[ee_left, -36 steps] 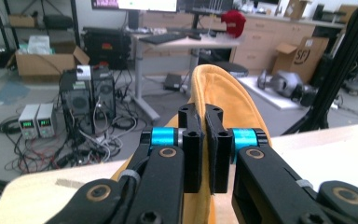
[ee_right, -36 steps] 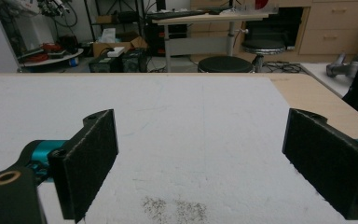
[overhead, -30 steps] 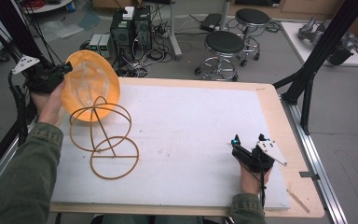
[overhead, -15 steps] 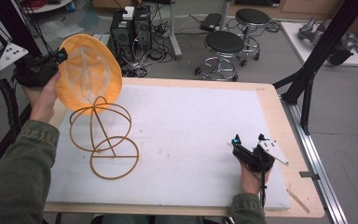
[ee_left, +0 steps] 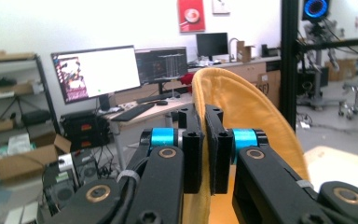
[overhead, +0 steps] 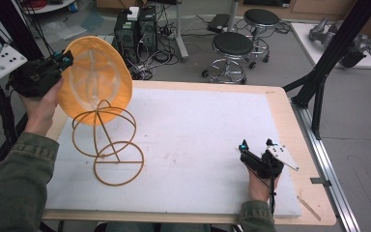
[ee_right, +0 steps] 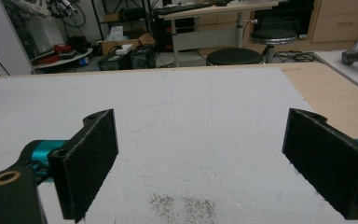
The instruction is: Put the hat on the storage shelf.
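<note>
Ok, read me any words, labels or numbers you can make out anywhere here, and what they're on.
None can be read.
Red poster on the wall: picture and marks, too blurred.
White sheet beside it: too small.
Lit monitor: window text, too blurred.
Orange hat in the left tongs: no print visible.

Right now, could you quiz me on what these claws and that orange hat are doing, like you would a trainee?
1. True or false: the left claw is shut on the orange hat.
2. Where does the wire stand sit? A on the white mat, B on a stool, C on the floor.
3. Fill in: the right claw is ____ with nothing between its jaws.

Key: 1 true; 2 A; 3 open.
</note>
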`<state>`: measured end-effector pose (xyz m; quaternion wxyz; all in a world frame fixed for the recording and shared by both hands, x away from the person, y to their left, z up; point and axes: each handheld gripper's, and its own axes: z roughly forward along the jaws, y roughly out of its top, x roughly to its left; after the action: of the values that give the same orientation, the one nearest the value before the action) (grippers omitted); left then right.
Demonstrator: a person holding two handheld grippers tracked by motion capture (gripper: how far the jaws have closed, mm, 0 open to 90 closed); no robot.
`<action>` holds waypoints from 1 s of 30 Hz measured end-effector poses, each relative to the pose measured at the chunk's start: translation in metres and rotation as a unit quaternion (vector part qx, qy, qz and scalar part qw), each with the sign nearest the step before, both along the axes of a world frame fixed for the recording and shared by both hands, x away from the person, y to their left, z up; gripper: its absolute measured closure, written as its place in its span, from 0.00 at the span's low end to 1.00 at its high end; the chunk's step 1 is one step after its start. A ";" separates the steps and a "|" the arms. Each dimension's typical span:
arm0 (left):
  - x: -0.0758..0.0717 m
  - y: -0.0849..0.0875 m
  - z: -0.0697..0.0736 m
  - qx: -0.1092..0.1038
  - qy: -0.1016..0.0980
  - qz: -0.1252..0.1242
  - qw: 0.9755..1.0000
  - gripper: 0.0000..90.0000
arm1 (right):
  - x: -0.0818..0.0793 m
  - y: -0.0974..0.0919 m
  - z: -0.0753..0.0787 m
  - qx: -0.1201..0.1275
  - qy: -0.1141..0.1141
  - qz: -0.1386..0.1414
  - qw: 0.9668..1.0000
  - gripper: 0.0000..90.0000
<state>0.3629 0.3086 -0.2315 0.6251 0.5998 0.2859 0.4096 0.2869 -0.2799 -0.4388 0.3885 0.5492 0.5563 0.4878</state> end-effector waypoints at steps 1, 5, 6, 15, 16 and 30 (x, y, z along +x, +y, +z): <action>-0.002 -0.001 0.001 0.003 -0.003 -0.005 1.000 0.96 | 0.000 0.000 0.000 0.001 0.000 0.001 1.000 0.10; -0.017 -0.006 0.002 0.004 -0.012 -0.030 0.999 0.96 | 0.000 0.000 0.000 0.003 0.001 0.003 1.000 0.10; -0.021 -0.007 0.002 0.000 -0.014 -0.038 0.999 0.96 | 0.000 0.000 0.000 0.004 0.002 0.004 1.000 0.10; -0.063 -0.019 -0.003 -0.003 -0.029 -0.106 0.994 0.96 | 0.000 0.001 0.000 0.013 0.005 0.013 1.000 0.10; -0.066 -0.020 -0.004 -0.001 -0.030 -0.112 0.993 0.96 | 0.000 0.001 0.000 0.013 0.004 0.014 1.000 0.10; -0.111 -0.045 -0.028 0.029 -0.037 -0.184 0.982 0.95 | -0.001 0.000 0.000 0.009 0.001 0.016 1.000 0.10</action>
<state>0.2519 0.2635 -0.2594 0.6825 0.6444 0.1356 0.3171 0.2857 -0.2803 -0.4384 0.3753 0.5436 0.5613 0.4985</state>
